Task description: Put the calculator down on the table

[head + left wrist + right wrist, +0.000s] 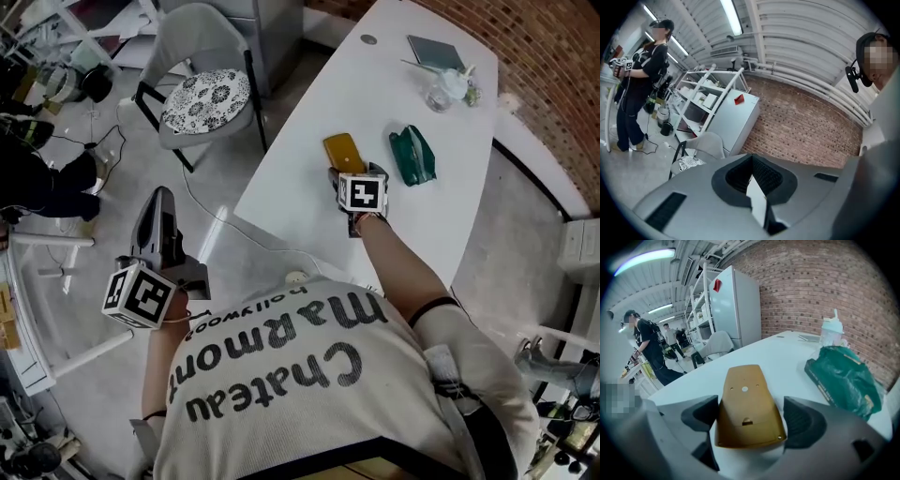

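A tan calculator (747,404) lies back-up on the white table (422,225), directly between the spread jaws of the right gripper (751,418), with a clear gap at the right jaw and its left edge close to the other. A green pouch (411,155) sits just beside it. The left gripper (752,180), jaws pressed together on nothing, hangs off the table, above the floor, near a grey chair (202,94).
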Available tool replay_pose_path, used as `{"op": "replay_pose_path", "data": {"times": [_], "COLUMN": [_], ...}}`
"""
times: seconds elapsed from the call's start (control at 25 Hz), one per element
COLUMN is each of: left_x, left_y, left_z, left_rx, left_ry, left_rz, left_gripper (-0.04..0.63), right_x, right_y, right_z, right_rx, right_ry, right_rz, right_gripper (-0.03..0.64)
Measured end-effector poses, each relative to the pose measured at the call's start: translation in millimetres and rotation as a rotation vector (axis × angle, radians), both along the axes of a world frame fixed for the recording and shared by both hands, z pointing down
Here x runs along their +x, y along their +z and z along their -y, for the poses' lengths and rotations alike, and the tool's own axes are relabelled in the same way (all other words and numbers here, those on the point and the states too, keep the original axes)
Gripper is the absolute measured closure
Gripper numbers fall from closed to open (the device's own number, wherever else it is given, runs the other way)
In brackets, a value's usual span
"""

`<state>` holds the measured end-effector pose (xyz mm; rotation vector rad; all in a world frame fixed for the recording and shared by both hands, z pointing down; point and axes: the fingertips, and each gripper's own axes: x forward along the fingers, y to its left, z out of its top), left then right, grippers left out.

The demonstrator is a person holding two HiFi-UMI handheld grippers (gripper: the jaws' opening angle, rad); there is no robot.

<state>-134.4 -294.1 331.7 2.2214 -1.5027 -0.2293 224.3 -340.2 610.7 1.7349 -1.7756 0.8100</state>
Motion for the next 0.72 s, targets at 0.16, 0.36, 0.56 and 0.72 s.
{"op": "replay_pose_path", "data": {"times": [0.16,0.36,0.56,0.72], "left_x": [16,17,0,-10], "left_y": [15,33,53,59], "left_z": [13,16,10,0], "left_rx": [-0.033,-0.086,-0.128,-0.132], "left_ry": [0.077,0.142,0.164,0.197], "left_rz": [-0.013,0.006,0.008,-0.009], "left_gripper": [0.594,0.594,0.594,0.594], "right_x": [3,3,5,8], "right_y": [-1,0,2,2], "right_z": [2,3,4,5], "right_rx": [0.001,0.004,-0.006,-0.026], "right_ry": [0.001,-0.005,-0.012,-0.025], "right_rz": [-0.004,-0.007,-0.003,-0.005], "right_gripper": [0.170,0.170,0.172,0.172]}}
